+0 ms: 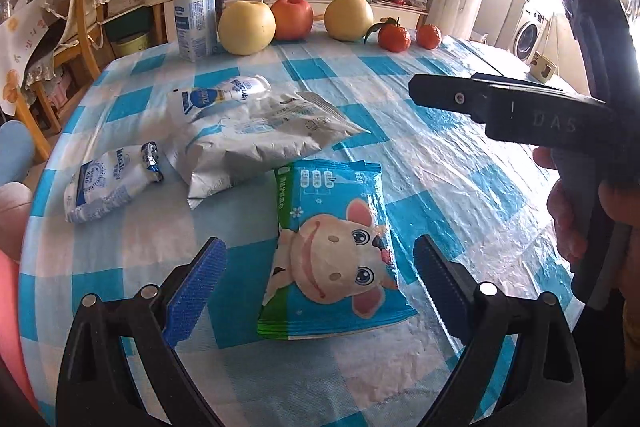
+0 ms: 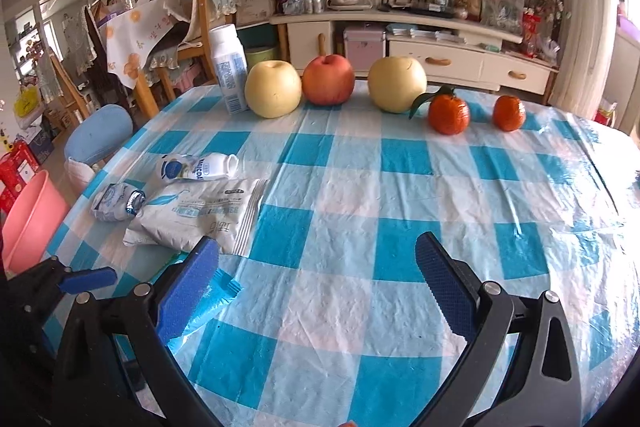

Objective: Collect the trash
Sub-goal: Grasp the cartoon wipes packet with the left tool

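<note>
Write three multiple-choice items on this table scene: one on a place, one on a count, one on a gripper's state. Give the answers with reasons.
1. Where does the blue cartoon-cow packet lie?
A. Between the left gripper's open fingers
B. Beside the tangerines
C. In the pink bin

2. How many tangerines stand on the checked tablecloth?
A. One
B. Two
C. Four

3. What state is the right gripper in?
A. Shut on a wrapper
B. Shut on nothing
C. Open over the cloth

Answers:
1 A: the blue pads flank the packet in the left wrist view.
2 B: one leafy tangerine and one bare tangerine show.
3 C: its fingers stand wide apart, holding nothing.
</note>
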Action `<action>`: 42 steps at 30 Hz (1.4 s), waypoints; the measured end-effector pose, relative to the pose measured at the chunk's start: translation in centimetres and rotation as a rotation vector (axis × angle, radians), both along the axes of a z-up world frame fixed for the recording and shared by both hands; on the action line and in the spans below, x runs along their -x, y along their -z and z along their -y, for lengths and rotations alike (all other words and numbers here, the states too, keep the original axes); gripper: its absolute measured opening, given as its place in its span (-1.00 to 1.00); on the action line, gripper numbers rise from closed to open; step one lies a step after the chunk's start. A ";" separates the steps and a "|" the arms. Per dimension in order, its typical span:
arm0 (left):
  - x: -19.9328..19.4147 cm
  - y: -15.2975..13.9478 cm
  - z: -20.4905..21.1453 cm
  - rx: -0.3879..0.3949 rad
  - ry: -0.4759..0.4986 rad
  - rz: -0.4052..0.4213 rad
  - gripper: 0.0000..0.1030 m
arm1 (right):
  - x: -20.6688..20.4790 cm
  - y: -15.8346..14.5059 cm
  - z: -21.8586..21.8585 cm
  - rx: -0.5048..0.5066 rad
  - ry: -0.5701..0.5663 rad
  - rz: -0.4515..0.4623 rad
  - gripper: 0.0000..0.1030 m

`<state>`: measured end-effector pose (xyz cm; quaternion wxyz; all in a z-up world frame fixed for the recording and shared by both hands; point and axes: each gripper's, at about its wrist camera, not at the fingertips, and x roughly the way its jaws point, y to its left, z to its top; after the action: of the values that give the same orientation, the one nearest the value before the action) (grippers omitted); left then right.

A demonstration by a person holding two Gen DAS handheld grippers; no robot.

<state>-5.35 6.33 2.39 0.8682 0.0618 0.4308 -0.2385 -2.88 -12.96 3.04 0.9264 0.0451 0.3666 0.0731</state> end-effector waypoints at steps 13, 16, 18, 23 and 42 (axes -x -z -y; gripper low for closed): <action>-0.9 1.2 1.1 -0.027 -0.012 -0.017 0.45 | -3.1 2.0 -2.2 -0.139 -0.192 -0.082 0.92; -1.0 1.1 1.3 -0.023 -0.010 -0.012 0.37 | -3.5 2.2 -2.7 -0.147 -0.224 -0.095 0.92; -1.0 1.1 1.3 -0.014 -0.006 -0.010 0.26 | -3.6 2.4 -2.9 -0.148 -0.235 -0.101 0.92; -0.9 1.0 1.5 -0.010 -0.002 -0.004 0.10 | -3.8 2.5 -2.7 -0.158 -0.228 -0.108 0.92; 0.8 -1.4 -0.5 0.102 0.033 0.015 -0.15 | -3.4 1.5 -1.4 -0.188 -0.186 -0.059 0.92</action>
<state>-6.19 6.85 3.76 0.8694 0.0265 0.4106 -0.2736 0.49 -11.57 1.51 0.8961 0.0997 0.3879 0.1912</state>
